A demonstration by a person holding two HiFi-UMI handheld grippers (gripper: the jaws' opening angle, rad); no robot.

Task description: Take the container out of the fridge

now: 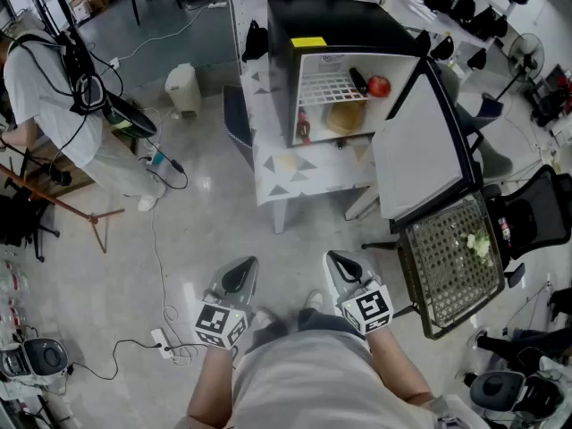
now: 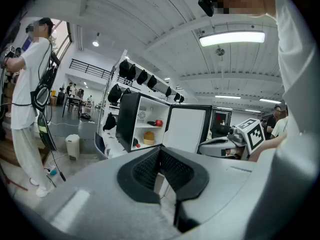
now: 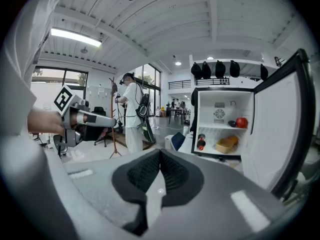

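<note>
Well, I'm at the approach: left gripper (image 1: pixel 241 273) and right gripper (image 1: pixel 342 269), jaws together and empty, well short of the open fridge (image 1: pixel 295 34) at twelve o'clock, container (image 1: pixel 345 116) on its lower shelf. Next, I reckon: advance, open jaws.

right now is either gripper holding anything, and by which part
Nothing is held. The left gripper and the right gripper are both shut with nothing between their jaws. The container sits inside the open fridge, untouched.

The small black fridge (image 1: pixel 290 34) stands at twelve o'clock, its door swung wide toward three o'clock, with the shallow tan container (image 1: pixel 347 116) sitting upright on its lower shelf.
</note>
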